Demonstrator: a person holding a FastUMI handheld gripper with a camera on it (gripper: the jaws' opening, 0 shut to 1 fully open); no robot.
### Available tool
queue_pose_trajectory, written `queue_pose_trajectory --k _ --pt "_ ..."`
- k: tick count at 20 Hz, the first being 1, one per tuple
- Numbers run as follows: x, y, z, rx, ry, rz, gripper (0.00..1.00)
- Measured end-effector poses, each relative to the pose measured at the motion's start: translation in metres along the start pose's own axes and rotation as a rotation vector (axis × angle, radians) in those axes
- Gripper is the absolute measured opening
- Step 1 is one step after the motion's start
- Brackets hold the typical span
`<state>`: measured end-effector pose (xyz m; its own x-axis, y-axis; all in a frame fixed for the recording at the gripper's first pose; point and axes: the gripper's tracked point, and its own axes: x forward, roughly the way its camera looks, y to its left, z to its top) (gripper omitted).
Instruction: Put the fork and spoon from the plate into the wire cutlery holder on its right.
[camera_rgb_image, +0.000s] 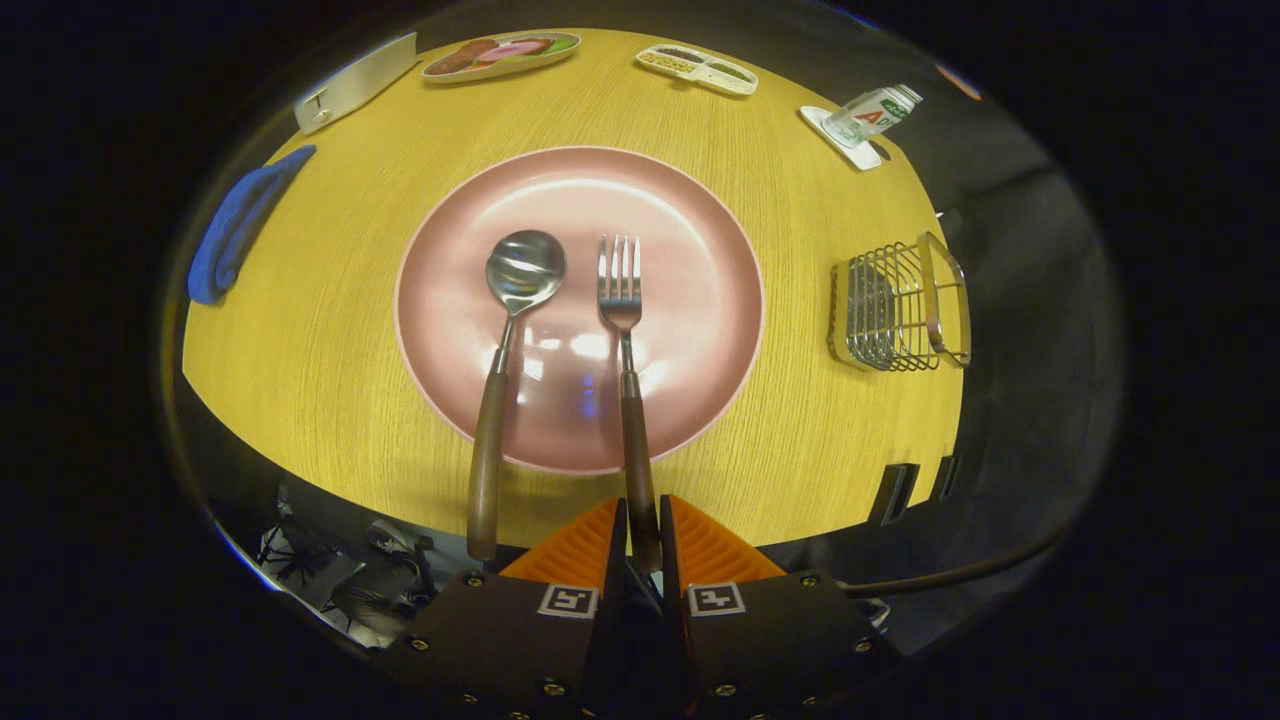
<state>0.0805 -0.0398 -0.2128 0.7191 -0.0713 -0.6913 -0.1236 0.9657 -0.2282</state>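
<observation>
Fingers (643, 540) clamp fork (628, 380) handle over wooden table (330, 340).

fork (622, 300) handle end between fingers (575, 545)

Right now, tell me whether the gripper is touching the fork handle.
Touching. The gripper view shows the gripper closed on the fork handle, both fingers pressed against its sides with no gap.

The gripper (644, 530) sits low at the near edge of the scene, pointing forward toward the far side. Its two fingers (575, 545) are drawn close together, one to the left and one to the right of the fork (628, 380) handle's near end. Both press against that handle, clamping it in the narrow gap between them.
</observation>
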Motion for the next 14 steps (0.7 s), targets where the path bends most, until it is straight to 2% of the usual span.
queue_pose_trajectory --k 7,8,11,14 --pt "0.008 0.006 0.004 0.004 -0.006 0.043 0.19" --pt "0.009 0.007 0.008 0.003 -0.013 0.046 0.14" --pt "0.009 0.006 0.009 0.011 -0.013 0.044 0.09" --pt "0.001 0.002 0.014 0.024 -0.04 0.032 0.09"
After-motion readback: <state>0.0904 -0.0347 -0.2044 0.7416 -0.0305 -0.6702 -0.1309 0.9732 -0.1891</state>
